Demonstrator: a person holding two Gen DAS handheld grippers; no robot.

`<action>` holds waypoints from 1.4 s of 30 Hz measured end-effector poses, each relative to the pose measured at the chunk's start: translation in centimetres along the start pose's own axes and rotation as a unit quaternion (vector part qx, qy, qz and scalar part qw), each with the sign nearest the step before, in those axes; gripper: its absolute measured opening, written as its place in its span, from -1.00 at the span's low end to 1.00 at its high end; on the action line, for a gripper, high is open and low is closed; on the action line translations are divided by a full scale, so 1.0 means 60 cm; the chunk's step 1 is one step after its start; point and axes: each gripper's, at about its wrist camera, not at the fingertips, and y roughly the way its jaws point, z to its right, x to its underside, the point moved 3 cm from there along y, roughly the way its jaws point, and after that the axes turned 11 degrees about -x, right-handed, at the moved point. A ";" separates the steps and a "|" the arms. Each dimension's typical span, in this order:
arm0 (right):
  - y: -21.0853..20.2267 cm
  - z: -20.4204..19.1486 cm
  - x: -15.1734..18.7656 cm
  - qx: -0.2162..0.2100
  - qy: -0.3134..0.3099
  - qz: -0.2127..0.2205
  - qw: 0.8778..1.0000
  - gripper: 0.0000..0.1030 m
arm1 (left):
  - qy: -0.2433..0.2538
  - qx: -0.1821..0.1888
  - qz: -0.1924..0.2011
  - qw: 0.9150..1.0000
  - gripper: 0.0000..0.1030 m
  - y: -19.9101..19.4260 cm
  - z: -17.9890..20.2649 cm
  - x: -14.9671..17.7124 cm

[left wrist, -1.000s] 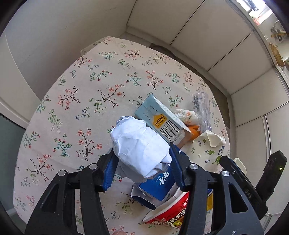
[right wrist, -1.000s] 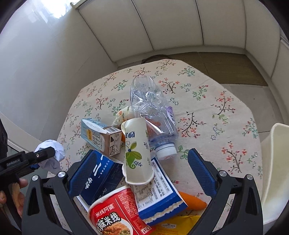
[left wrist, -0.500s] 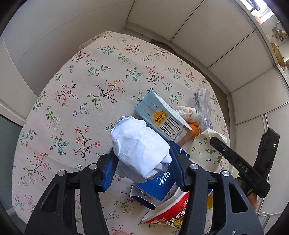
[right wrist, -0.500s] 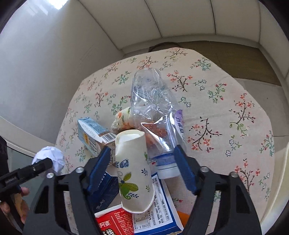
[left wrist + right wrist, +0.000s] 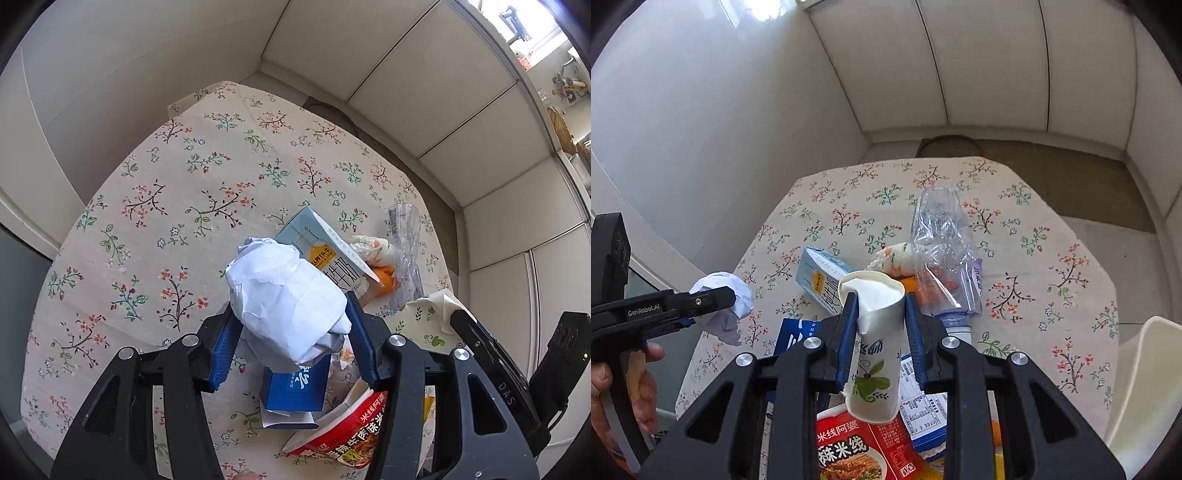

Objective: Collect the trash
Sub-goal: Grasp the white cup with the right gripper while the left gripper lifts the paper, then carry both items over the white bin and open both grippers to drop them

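My left gripper (image 5: 291, 325) is shut on a crumpled white paper ball (image 5: 288, 299) and holds it above the table; the ball also shows at the left of the right wrist view (image 5: 724, 299). My right gripper (image 5: 879, 314) is shut on a squashed paper cup (image 5: 875, 339) with a green leaf print, lifted off the pile; the cup shows in the left wrist view (image 5: 424, 321). Below lie a light-blue milk carton (image 5: 325, 251), a crushed clear plastic bottle (image 5: 942, 240), a blue box (image 5: 295, 387) and a red noodle bowl (image 5: 857, 446).
The trash lies on a round table with a floral cloth (image 5: 166, 221). A wad of tissue (image 5: 894, 258) and something orange (image 5: 384, 280) lie by the bottle. A cream chair or bin edge (image 5: 1145, 387) stands at the right. White walls surround the table.
My right gripper has closed on the paper cup and lifted it from the pile. My left gripper keeps holding the paper ball, nearly still.
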 end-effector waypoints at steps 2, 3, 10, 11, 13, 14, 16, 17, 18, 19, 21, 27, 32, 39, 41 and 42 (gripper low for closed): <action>-0.023 -0.012 -0.003 0.010 -0.017 0.020 1.000 -0.49 | 0.000 0.003 0.005 1.000 -0.01 -0.007 0.001 -0.002; -0.035 -0.018 -0.005 0.011 -0.021 0.028 0.999 -0.49 | 0.000 0.004 0.007 1.000 -0.01 -0.011 0.002 -0.003; -0.124 -0.029 -0.004 0.028 -0.043 0.079 0.996 -0.49 | 0.008 0.018 0.028 0.999 -0.01 -0.042 0.029 -0.001; -0.137 -0.026 -0.003 0.032 -0.045 0.085 0.995 -0.49 | 0.012 0.019 0.032 0.999 -0.01 -0.046 0.035 0.000; -0.162 -0.018 0.000 0.041 -0.046 0.098 0.993 -0.49 | 0.018 0.024 0.037 0.999 -0.01 -0.052 0.048 0.003; -0.171 -0.015 0.002 0.047 -0.047 0.103 0.992 -0.49 | 0.021 0.027 0.040 0.999 -0.01 -0.055 0.055 0.004; -0.192 0.001 0.006 0.064 -0.044 0.112 0.991 -0.49 | 0.028 0.031 0.042 0.998 -0.01 -0.058 0.069 0.007; -0.203 0.015 0.010 0.072 -0.038 0.115 0.990 -0.49 | 0.033 0.032 0.043 0.998 -0.01 -0.058 0.078 0.010; -0.214 0.031 0.015 0.079 -0.029 0.116 0.990 -0.49 | 0.036 0.033 0.043 0.998 -0.01 -0.057 0.085 0.012; -0.223 0.045 0.020 0.087 -0.021 0.116 0.989 -0.49 | 0.041 0.034 0.042 0.998 -0.01 -0.055 0.095 0.016; -0.242 0.085 0.032 0.109 -0.001 0.114 0.987 -0.49 | 0.050 0.036 0.039 0.997 -0.01 -0.052 0.115 0.024; -0.305 0.219 0.085 0.193 0.070 0.112 0.972 -0.49 | 0.080 0.048 0.032 0.995 -0.01 -0.038 0.186 0.047; -0.323 0.317 0.141 0.242 0.130 0.080 0.958 -0.49 | 0.114 0.069 0.023 0.991 -0.01 -0.027 0.268 0.080; -0.322 0.387 0.202 0.272 0.171 0.031 0.946 -0.47 | 0.177 0.097 0.011 0.979 -0.01 -0.006 0.383 0.148; -0.338 0.392 0.205 0.275 0.178 0.041 0.944 -0.45 | 0.194 0.106 0.016 0.975 -0.01 -0.003 0.407 0.165; -0.348 0.391 0.204 0.277 0.180 0.049 0.943 -0.30 | 0.203 0.110 0.018 0.973 -0.01 -0.002 0.418 0.173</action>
